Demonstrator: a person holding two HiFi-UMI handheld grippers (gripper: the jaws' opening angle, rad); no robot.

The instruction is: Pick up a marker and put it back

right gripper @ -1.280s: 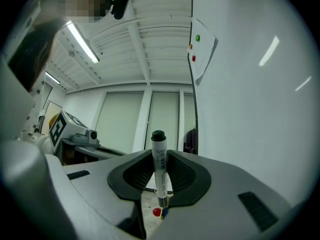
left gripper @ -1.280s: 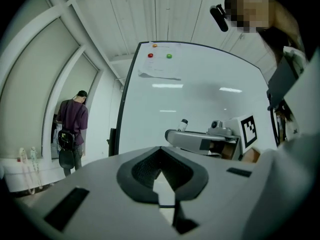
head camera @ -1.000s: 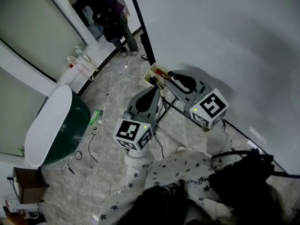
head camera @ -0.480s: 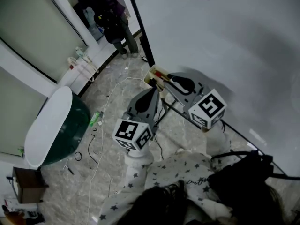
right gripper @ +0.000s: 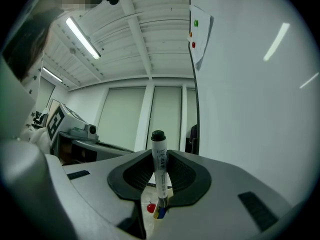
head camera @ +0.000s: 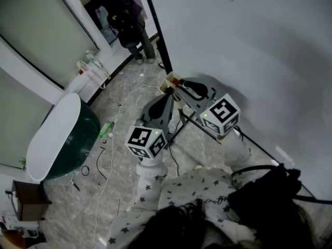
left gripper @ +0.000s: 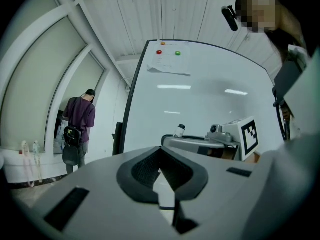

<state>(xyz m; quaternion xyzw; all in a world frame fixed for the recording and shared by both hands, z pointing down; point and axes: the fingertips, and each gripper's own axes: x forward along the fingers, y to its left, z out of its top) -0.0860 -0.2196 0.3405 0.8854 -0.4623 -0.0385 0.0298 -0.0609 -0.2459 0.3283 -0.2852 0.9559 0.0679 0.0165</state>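
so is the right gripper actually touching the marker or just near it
Touching. The right gripper view shows the marker standing upright between the jaws of the right gripper, with both pads pressed against its barrel and no gap on either side.

head camera steeply down; two jaw-level cameras close, tilted upward; whiteboard (left gripper: pixel 200 109) common to all

Marker (right gripper: pixel 159 156): wht barrel, blk cap up, barcode label, upright, clamped in right gripper (right gripper: pixel 159 184).
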